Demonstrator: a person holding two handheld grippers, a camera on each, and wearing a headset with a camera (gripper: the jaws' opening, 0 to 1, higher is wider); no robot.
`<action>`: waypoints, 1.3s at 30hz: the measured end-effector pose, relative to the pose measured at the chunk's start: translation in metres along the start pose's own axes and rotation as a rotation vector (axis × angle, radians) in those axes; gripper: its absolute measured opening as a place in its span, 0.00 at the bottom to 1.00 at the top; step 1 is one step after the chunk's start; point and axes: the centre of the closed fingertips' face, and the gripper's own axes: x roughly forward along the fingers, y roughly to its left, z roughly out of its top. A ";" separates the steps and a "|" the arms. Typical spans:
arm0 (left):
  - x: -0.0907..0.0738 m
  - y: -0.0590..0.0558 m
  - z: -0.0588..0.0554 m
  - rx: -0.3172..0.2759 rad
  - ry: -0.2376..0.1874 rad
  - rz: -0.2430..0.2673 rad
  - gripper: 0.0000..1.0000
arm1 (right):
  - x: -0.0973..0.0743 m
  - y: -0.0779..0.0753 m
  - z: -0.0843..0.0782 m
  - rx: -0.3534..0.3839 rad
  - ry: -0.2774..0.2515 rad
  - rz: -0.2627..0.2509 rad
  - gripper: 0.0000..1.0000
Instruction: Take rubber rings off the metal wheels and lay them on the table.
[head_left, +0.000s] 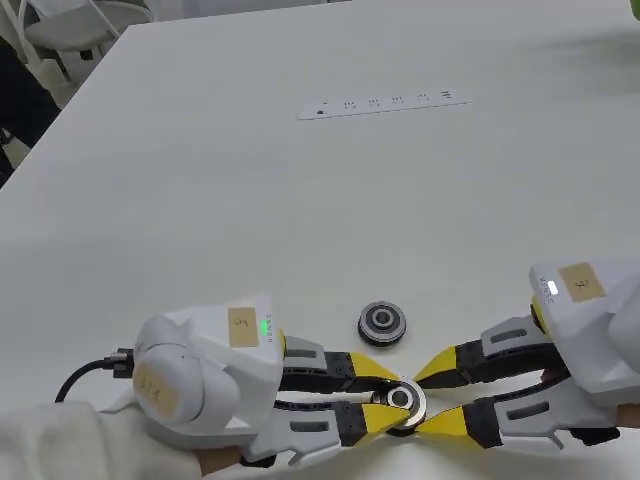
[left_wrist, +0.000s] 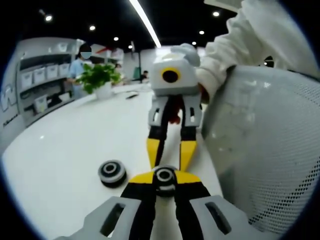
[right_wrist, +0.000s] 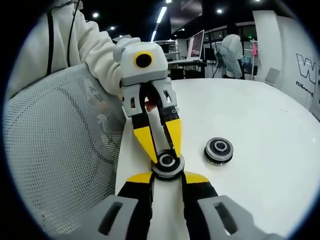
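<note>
A metal wheel (head_left: 401, 399) with a black rubber ring on it sits near the table's front edge, held between both grippers. My left gripper (head_left: 378, 396) comes in from the left and is shut on the wheel (left_wrist: 164, 175). From the right, my right gripper (head_left: 432, 396) meets it tip to tip and is shut on the same wheel (right_wrist: 167, 163). A second wheel (head_left: 381, 323) with its black ring lies flat on the table just behind them; it also shows as the second wheel (left_wrist: 112, 171) and the second wheel (right_wrist: 219, 148).
A white power strip (head_left: 385, 103) lies far back on the white table (head_left: 250, 200). A white stool (head_left: 70, 30) stands off the back-left corner. A mesh chair back (left_wrist: 270, 150) is close beside the grippers. A potted plant (left_wrist: 97, 77) stands far off.
</note>
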 end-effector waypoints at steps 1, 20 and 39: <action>0.000 0.000 0.000 -0.001 0.000 0.000 0.14 | 0.000 0.000 0.000 0.002 0.002 0.000 0.18; -0.003 0.001 -0.003 0.002 0.001 0.001 0.14 | -0.003 0.001 -0.004 0.022 0.030 -0.002 0.09; -0.002 0.000 -0.001 0.006 -0.002 0.003 0.14 | 0.002 -0.001 -0.001 0.016 0.010 -0.013 0.17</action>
